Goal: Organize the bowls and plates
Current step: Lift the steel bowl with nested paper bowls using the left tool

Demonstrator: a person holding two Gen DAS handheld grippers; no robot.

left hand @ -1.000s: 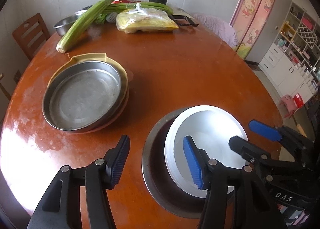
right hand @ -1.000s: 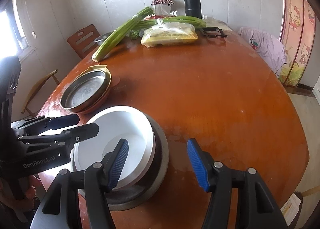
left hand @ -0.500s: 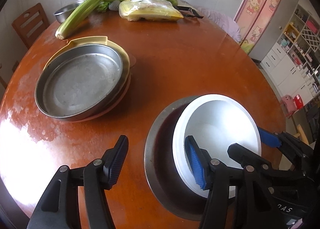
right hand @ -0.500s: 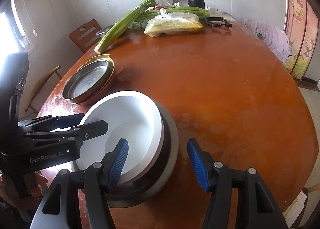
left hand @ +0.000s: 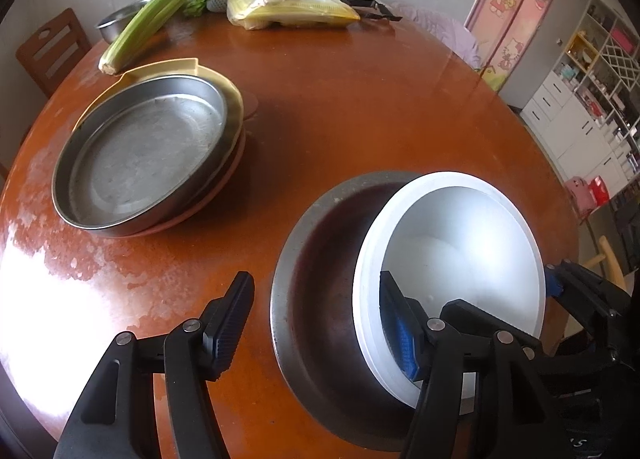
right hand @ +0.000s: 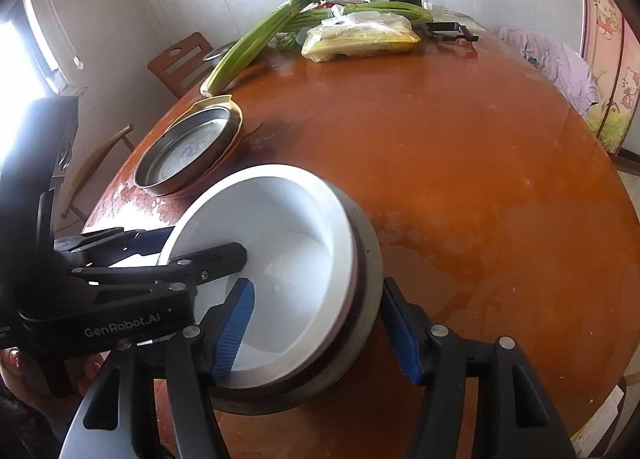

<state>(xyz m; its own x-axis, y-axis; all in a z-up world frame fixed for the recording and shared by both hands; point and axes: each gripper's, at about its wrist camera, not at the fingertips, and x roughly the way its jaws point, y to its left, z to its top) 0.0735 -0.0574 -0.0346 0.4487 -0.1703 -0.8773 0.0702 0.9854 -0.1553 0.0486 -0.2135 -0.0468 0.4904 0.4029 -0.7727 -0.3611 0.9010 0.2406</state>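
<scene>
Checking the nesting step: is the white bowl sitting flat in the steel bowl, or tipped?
Tipped. The white bowl leans inside the steel bowl, one rim edge raised above the steel rim.

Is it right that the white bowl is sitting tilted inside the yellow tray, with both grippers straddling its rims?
Not quite: the white bowl sits tilted inside the large steel bowl, not the yellow tray. The left wrist view shows that tray across the table, holding a steel pan.

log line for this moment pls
white bowl: tilted inside steel bowl | left tongs: have just been opening, both rims between | right tongs: straddle both bowl walls, grip unclear
</scene>
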